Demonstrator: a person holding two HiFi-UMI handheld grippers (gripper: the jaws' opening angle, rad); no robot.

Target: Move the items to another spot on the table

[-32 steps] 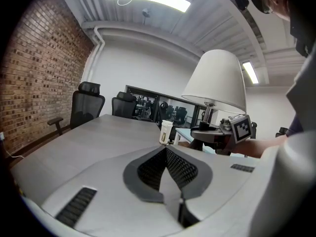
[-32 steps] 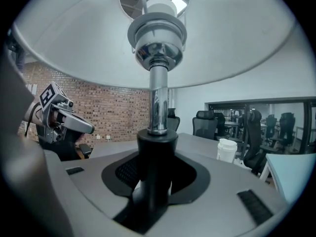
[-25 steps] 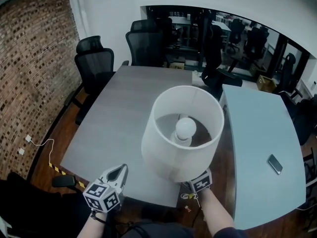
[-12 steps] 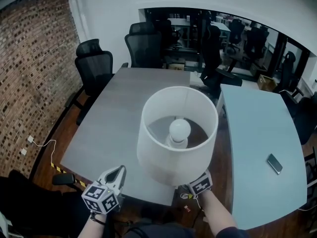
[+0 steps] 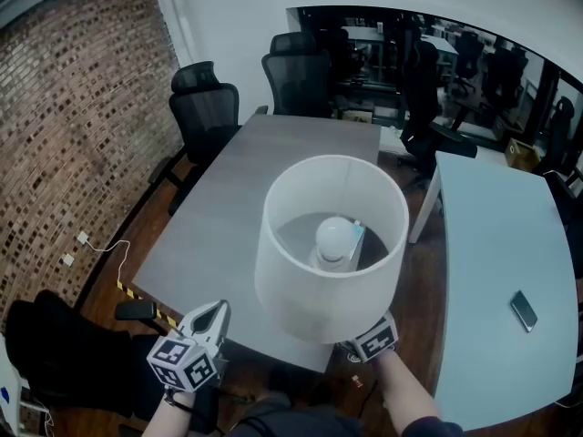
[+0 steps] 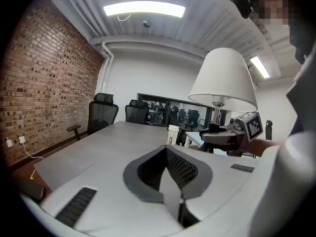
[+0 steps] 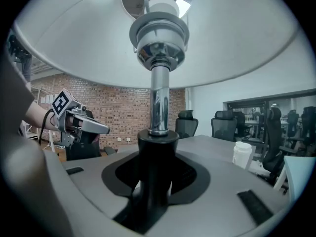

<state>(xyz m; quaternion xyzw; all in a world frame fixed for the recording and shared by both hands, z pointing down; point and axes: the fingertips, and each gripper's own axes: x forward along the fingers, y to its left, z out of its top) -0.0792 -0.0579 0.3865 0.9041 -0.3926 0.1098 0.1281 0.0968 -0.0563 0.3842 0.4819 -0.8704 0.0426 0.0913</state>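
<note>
While the right gripper (image 7: 151, 179) holds it, the lamp (image 5: 314, 285) stands upright.

Black office chairs (image 5: 211, 107); phone (image 5: 524, 310) on pale-blue desk (image 5: 492, 235); brick wall (image 5: 82, 107) left.

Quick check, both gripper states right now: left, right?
Left gripper: closed, nothing between its jaws.
Right gripper: closed on the lamp, holding it.

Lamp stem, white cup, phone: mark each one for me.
lamp stem (image 7: 159, 100), right gripper view, middle of its chrome tube.
white cup (image 7: 242, 157), right gripper view, its side wall.
phone (image 5: 524, 309), head view, centre of its dark face.
</note>
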